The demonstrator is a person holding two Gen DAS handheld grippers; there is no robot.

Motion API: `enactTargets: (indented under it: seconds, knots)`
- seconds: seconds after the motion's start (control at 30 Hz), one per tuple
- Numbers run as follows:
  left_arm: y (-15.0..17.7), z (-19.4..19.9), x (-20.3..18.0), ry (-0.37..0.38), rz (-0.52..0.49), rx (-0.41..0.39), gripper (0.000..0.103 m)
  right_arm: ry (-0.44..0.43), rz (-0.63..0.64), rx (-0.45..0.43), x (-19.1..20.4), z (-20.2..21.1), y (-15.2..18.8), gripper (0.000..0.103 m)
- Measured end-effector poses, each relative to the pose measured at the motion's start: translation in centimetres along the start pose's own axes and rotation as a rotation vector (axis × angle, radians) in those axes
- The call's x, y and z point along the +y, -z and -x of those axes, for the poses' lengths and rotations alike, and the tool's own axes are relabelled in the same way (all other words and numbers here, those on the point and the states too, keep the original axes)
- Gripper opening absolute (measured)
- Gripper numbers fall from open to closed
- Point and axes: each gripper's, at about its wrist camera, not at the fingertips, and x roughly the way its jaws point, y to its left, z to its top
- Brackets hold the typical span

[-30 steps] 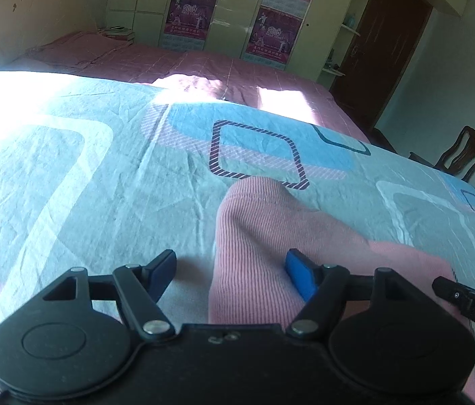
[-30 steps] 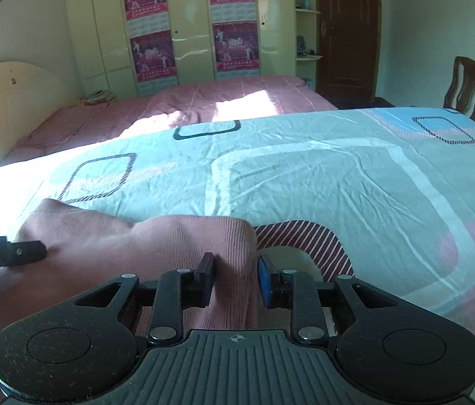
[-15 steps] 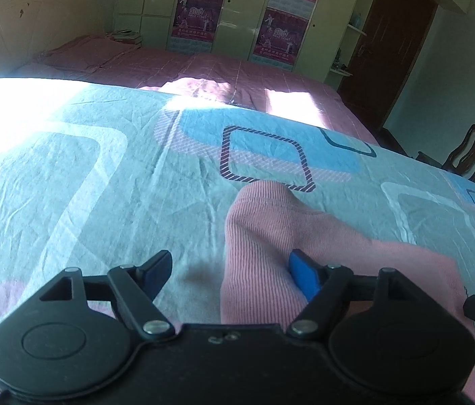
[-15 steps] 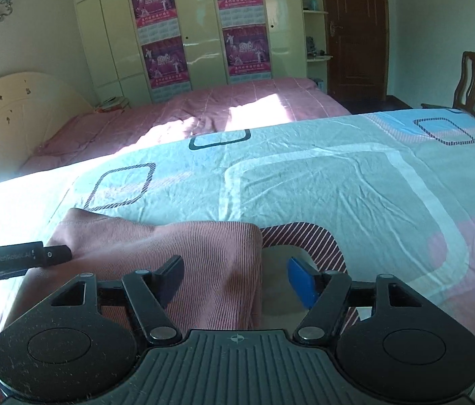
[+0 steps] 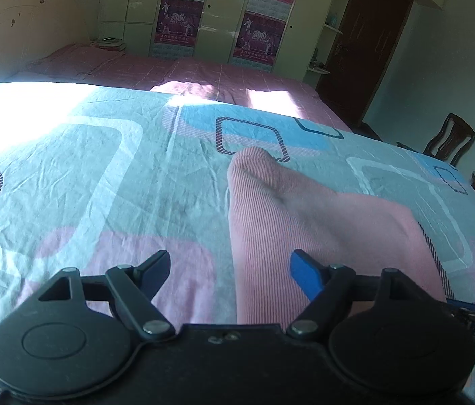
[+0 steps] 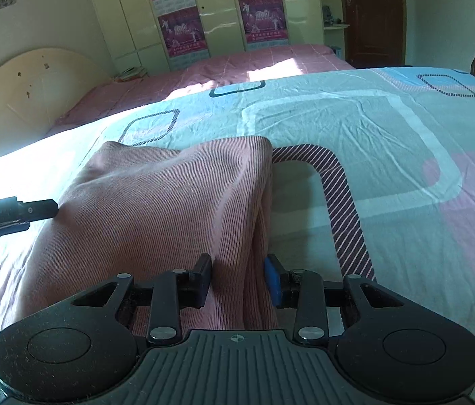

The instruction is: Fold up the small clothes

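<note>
Lying on the patterned bed sheet [image 5: 109, 168], the pink ribbed garment [image 5: 305, 222] is soft, light knit that will sag and crease wherever it is unsupported. On the left, the left hand-held gripper [image 5: 230, 270] stands spread wide, its jaws opening, with the cloth's left edge between them but unpinched. On the right, the right hand-held gripper [image 6: 239, 278] is closing on the garment's right-hand folded edge, pads pressing the bunched layers. Corners or doubled edges look like the surest holds.

Blown-out sun glare left, fisheye-bent edges
</note>
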Motion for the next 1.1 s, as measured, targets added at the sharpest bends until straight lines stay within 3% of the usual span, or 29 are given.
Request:
enactTargets:
  seconds: [0.03,0.2,0.3,0.53,0.77,0.87,1.1]
  knots:
    - [0.6,0.0,0.0,0.006,0.002,0.006,0.077,0.010,0.004,0.003,0.0,-0.2,0.1,0.020]
    - [1.8,-0.6,-0.6,-0.001,-0.007,0.008,0.077,0.080,0.015,-0.032,-0.4,-1.0,0.0,0.014]
    - [2.0,-0.2,-0.6,-0.008,-0.001,0.009,0.077,0.048,-0.062,-0.019,-1.8,-1.2,0.0,0.014]
    - [3.0,2.2,-0.5,0.019,-0.003,0.028,0.078,-0.038,-0.015,-0.026,-0.8,4.5,1.0,0.016]
    - [4.1,2.0,-1.0,0.024,-0.013,0.040,0.077,-0.014,-0.019,0.056,-0.9,5.4,5.3,0.017]
    - [4.3,1.7,-1.3,0.019,-0.019,0.043,0.078,0.035,-0.008,0.064,-1.3,5.0,6.1,0.016]
    - [3.4,2.0,-1.8,0.009,-0.039,0.060,0.084,-0.037,-0.077,0.065,-2.4,6.1,5.2,0.017]
